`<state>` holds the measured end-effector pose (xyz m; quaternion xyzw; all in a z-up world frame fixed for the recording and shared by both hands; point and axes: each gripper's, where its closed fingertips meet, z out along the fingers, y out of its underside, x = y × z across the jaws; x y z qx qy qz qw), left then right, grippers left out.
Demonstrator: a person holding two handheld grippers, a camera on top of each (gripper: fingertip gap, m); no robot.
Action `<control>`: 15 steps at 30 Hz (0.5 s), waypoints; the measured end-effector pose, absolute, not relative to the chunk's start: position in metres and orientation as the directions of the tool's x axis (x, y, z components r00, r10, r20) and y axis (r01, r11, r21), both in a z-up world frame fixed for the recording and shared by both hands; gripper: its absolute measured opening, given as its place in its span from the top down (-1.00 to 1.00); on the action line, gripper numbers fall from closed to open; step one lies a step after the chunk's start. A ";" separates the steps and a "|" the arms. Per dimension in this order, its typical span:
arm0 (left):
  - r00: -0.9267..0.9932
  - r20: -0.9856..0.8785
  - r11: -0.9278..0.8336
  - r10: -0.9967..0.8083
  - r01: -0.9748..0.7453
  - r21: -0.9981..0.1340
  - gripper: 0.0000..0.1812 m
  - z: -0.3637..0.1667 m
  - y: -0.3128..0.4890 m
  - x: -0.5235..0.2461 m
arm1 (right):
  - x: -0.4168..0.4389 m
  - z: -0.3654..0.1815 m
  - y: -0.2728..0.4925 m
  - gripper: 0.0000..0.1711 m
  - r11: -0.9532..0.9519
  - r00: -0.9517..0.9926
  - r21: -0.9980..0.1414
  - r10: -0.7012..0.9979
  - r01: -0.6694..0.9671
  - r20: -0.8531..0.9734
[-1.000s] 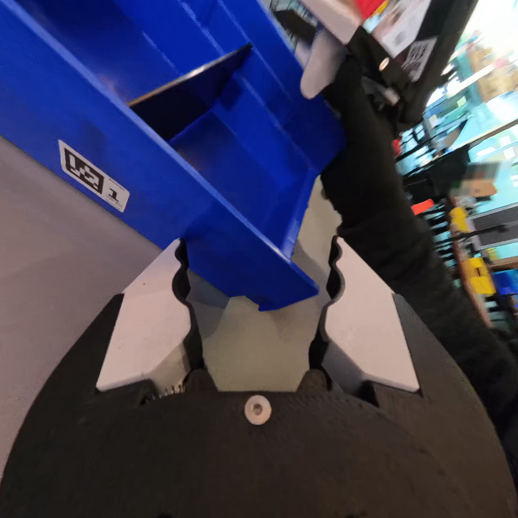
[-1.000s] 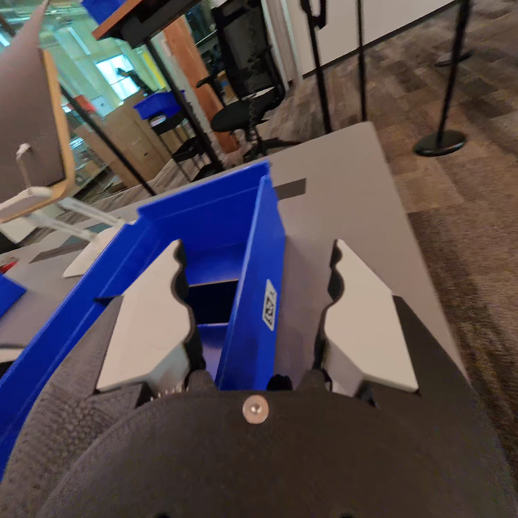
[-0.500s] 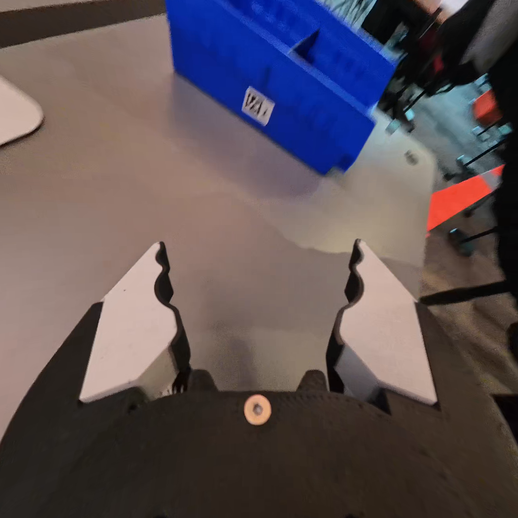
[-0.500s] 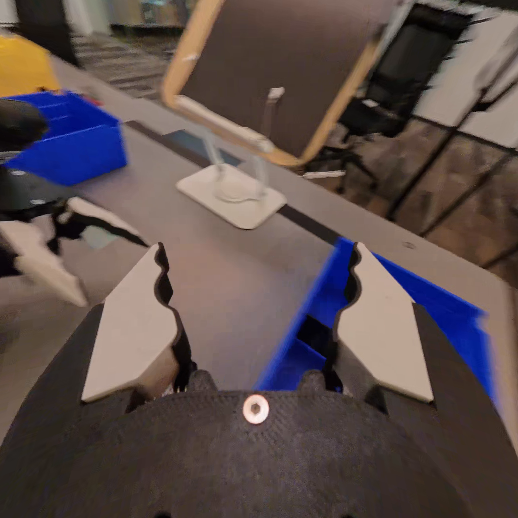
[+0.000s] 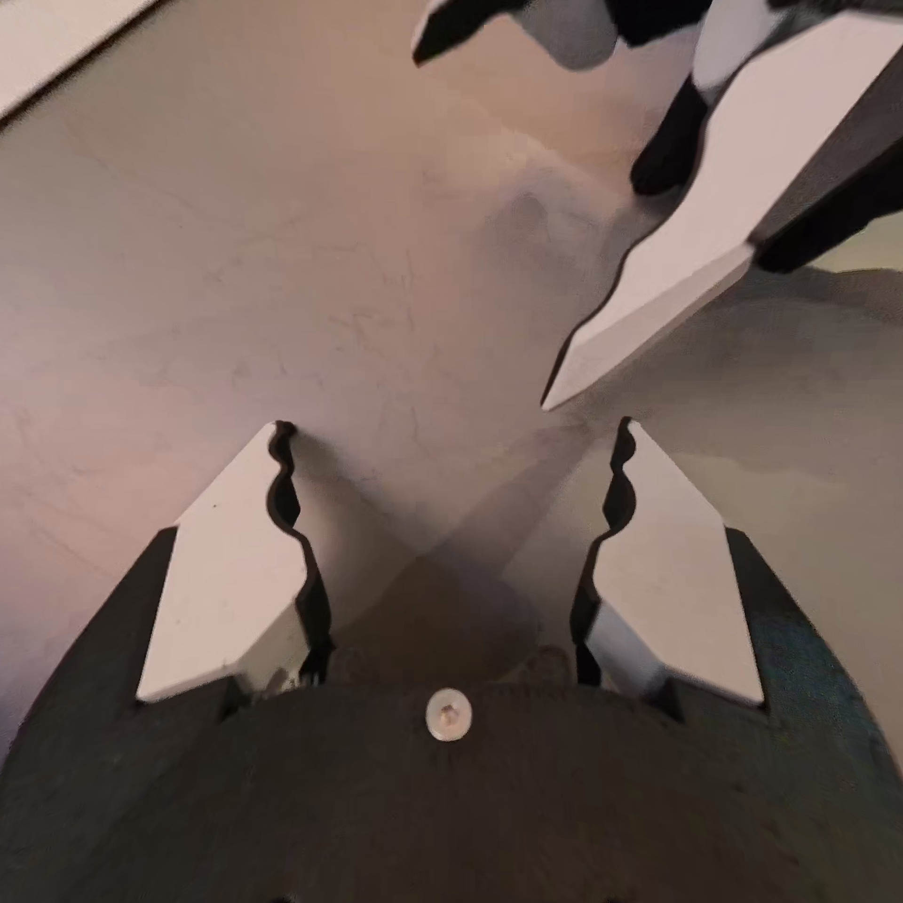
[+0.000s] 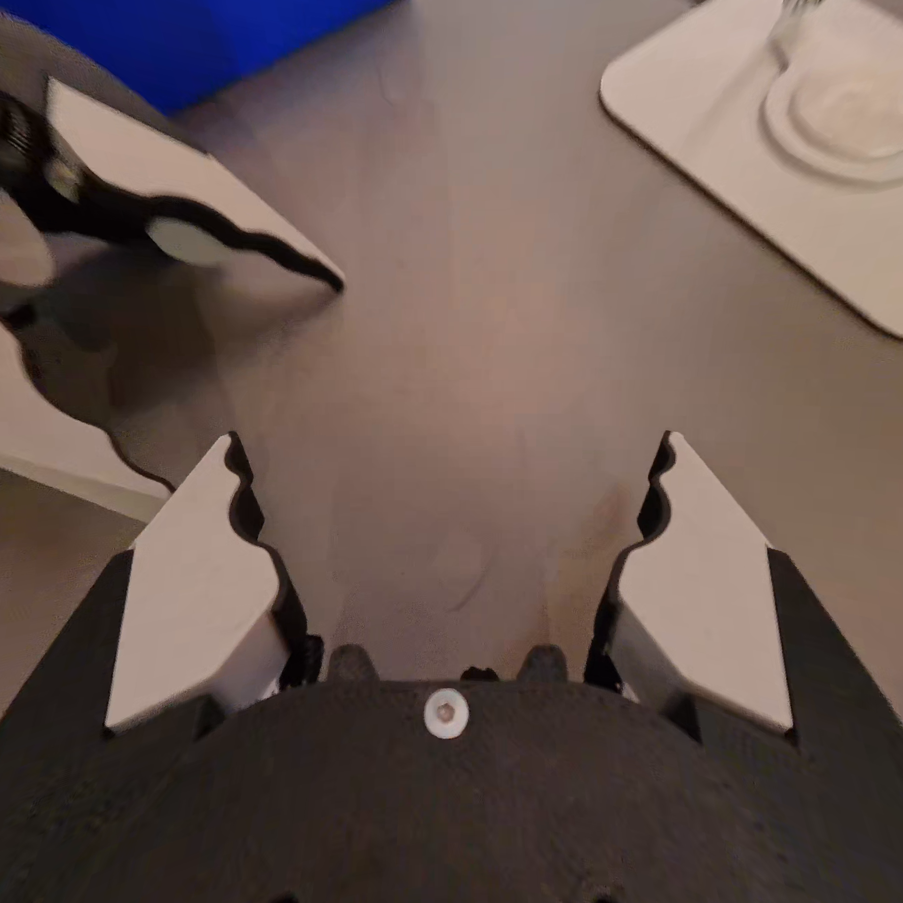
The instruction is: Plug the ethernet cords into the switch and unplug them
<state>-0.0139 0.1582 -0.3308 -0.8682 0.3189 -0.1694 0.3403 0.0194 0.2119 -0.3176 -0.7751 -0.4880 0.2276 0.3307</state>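
Left wrist view: left gripper (image 5: 452, 425) pointed down at bare grey tabletop (image 5: 244, 293), jaws spread wide, nothing between them. Tips look very close to the surface, contact not certain. The right gripper (image 5: 488, 234) comes in from the upper right, also spread; one white finger tip sits just beside the left gripper's right finger. A pale edge in the top-left corner is too cropped to identify.

Right wrist view: right gripper (image 6: 449, 435) same posture — jaws apart, empty, aimed at the table. The left gripper (image 6: 185, 234) shows blurred at left, fingers apart. White stand base (image 6: 733, 161) at upper right, well clear of both. Blue bin (image 6: 195, 49) along the top-left edge.

Task items: no ethernet cords and no switch visible in either view, so I can't place them.

Judgement: both tools open, low and tip to tip over empty table looks like a parked or sync pose, not a grasp — neither is lined up on anything. Can't say from this whether plugging is ahead or finished.
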 end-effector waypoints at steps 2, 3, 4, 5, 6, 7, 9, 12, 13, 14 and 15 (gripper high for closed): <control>0.728 0.033 -0.538 -0.685 -0.474 -0.697 -0.41 -0.334 0.160 -0.015 | 0.023 -0.337 0.210 -0.81 -0.309 0.416 -0.679 0.909 0.666 -0.005; 0.723 0.018 -0.531 -0.691 -0.490 -0.692 -0.41 -0.335 0.161 -0.016 | 0.023 -0.340 0.210 -0.82 -0.302 0.414 -0.665 0.910 0.684 0.013; 0.724 0.013 -0.530 -0.690 -0.493 -0.690 -0.40 -0.336 0.161 -0.016 | 0.021 -0.338 0.210 -0.81 -0.294 0.416 -0.673 0.909 0.679 0.023; 0.731 -0.001 -0.530 -0.682 -0.495 -0.688 -0.37 -0.336 0.162 -0.017 | 0.020 -0.338 0.208 -0.81 -0.296 0.418 -0.673 0.908 0.678 0.023; 0.736 -0.001 -0.533 -0.677 -0.491 -0.689 -0.36 -0.336 0.162 -0.017 | 0.019 -0.339 0.207 -0.80 -0.307 0.426 -0.670 0.905 0.676 0.016; 0.746 0.000 -0.541 -0.666 -0.483 -0.689 -0.36 -0.336 0.162 -0.018 | 0.019 -0.339 0.207 -0.80 -0.314 0.434 -0.670 0.901 0.673 0.014; 0.757 -0.002 -0.547 -0.654 -0.475 -0.690 -0.35 -0.336 0.161 -0.018 | 0.021 -0.338 0.208 -0.79 -0.322 0.450 -0.673 0.893 0.666 0.018; 0.783 -0.002 -0.564 -0.622 -0.450 -0.692 -0.30 -0.335 0.162 -0.022 | 0.022 -0.339 0.207 -0.76 -0.348 0.471 -0.668 0.882 0.657 0.003; 0.794 -0.002 -0.572 -0.608 -0.440 -0.692 -0.30 -0.335 0.163 -0.023 | 0.023 -0.339 0.208 -0.76 -0.356 0.478 -0.668 0.878 0.653 0.000; 0.805 -0.002 -0.580 -0.593 -0.428 -0.693 -0.28 -0.335 0.163 -0.025 | 0.023 -0.339 0.208 -0.72 -0.359 0.483 -0.670 0.876 0.650 0.000; 0.813 -0.002 -0.584 -0.582 -0.420 -0.694 -0.25 -0.335 0.162 -0.026 | 0.024 -0.338 0.208 -0.72 -0.359 0.484 -0.670 0.875 0.650 0.000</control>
